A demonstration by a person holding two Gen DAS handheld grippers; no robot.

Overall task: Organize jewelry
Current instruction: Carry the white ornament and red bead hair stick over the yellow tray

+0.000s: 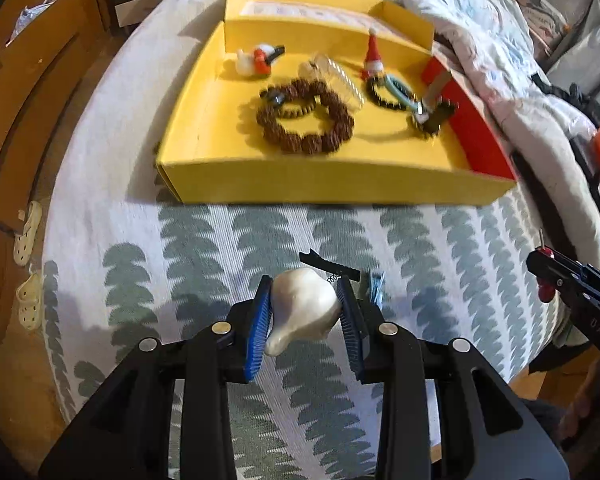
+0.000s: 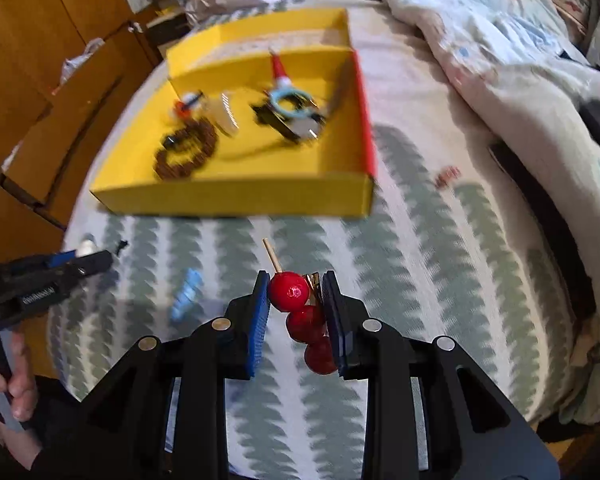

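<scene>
My left gripper [image 1: 305, 294] is shut on a cream white figure hair clip [image 1: 306, 310], whose black toothed clip sticks out ahead of the pads. The right gripper [image 2: 296, 290] is shut on a red candied-fruit skewer clip [image 2: 290, 292] with a thin wooden stick and a gold clasp. Both hang above the leaf-patterned bed sheet [image 1: 228, 248]. Ahead lies the yellow box [image 1: 316, 188] holding a brown bead bracelet [image 1: 306, 118], a Santa clip [image 1: 372, 54], a small white and red figure clip [image 1: 254, 60], a clear comb clip [image 1: 336, 74] and a light blue ring clip [image 1: 398, 90].
A light blue clip [image 2: 186, 294] and a small reddish piece [image 2: 447, 176] lie loose on the sheet. A rumpled quilt [image 2: 500, 60] is piled to the right. Wooden cabinets [image 1: 24, 92] and pale sandals [image 1: 28, 232] on the floor are left of the bed.
</scene>
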